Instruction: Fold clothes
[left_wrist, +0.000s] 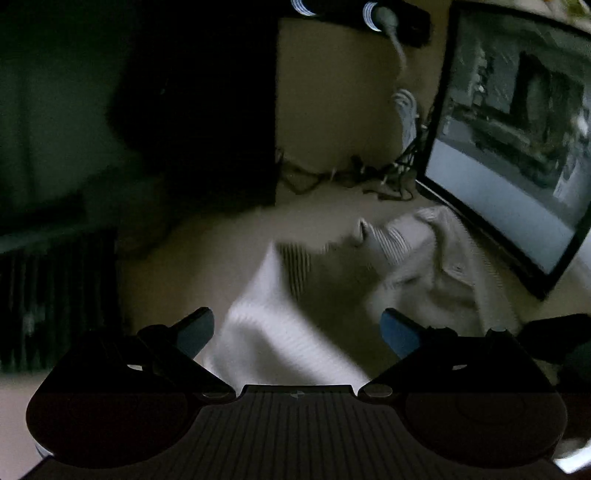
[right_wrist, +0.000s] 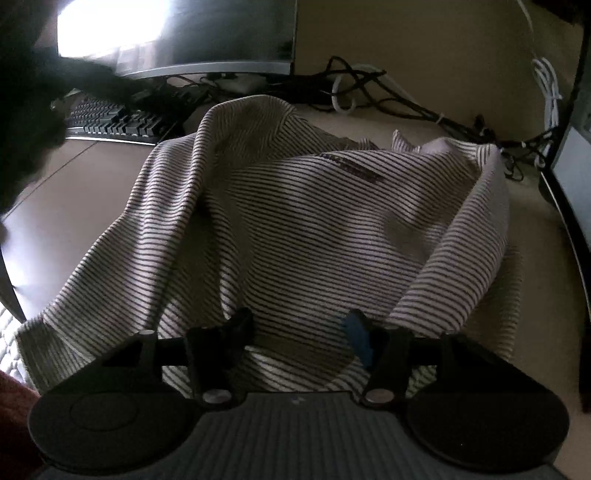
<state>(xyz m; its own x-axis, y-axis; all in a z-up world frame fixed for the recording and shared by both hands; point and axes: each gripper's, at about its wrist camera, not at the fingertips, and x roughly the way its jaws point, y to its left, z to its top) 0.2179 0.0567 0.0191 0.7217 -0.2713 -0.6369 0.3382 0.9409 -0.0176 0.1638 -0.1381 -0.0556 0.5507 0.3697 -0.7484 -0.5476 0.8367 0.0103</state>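
Observation:
A cream shirt with thin dark stripes (right_wrist: 303, 221) lies crumpled on the beige desk (right_wrist: 74, 199). It rises in a hump with a dark label near the top. My right gripper (right_wrist: 299, 328) is open, its fingers apart just over the shirt's near edge. In the left wrist view the same shirt (left_wrist: 288, 332) is blurred; its collar and cuff lie farther right. My left gripper (left_wrist: 297, 328) is open above a pale fold of the cloth, holding nothing.
A monitor (right_wrist: 207, 37) and a black keyboard (right_wrist: 118, 122) stand at the back left. A second monitor (left_wrist: 517, 140) stands on the right. Tangled cables (right_wrist: 406, 99) lie along the wall. A dark arm (right_wrist: 22, 122) reaches in from the left.

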